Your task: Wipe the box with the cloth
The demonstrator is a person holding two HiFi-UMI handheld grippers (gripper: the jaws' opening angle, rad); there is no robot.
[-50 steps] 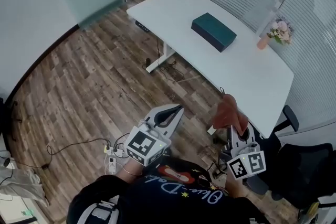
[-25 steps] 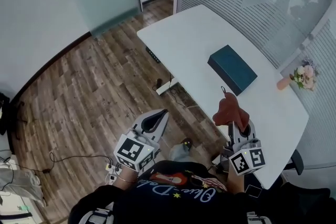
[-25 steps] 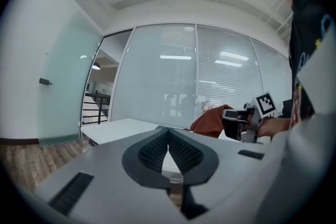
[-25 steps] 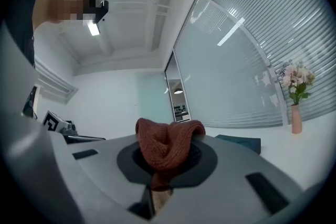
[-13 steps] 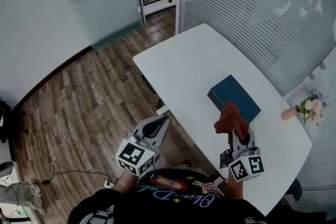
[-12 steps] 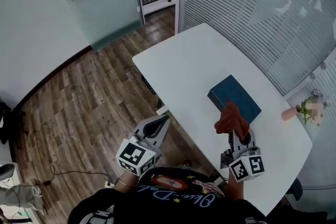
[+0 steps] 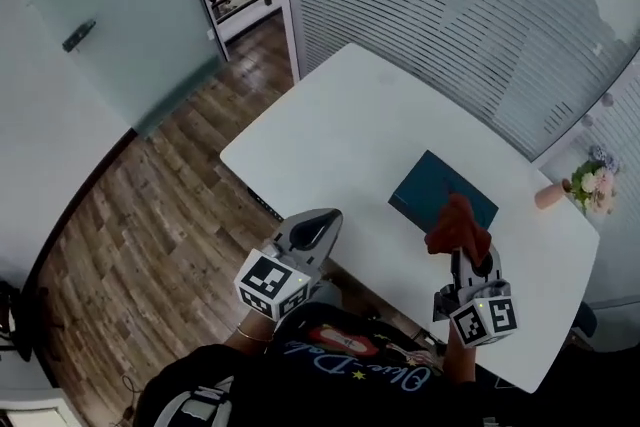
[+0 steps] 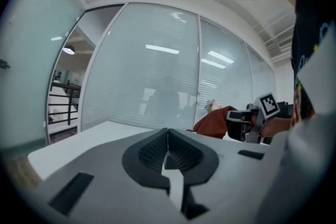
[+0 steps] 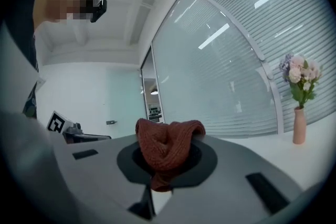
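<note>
A dark teal box lies flat on the white table, toward its right part. My right gripper is shut on a rust-red knitted cloth that bunches up above the jaws and overlaps the box's near right edge in the head view. My left gripper is shut with nothing between its jaws, held at the table's near edge, left of the box. In the left gripper view the cloth and the right gripper show to the right.
A small pink vase with flowers stands at the table's far right end. Glass walls with blinds run behind the table. Wood floor and a frosted glass door lie to the left.
I have come closer to the table. The box now lies just ahead of my right gripper, which still holds the cloth. Both grippers now reach the table's near edge.
</note>
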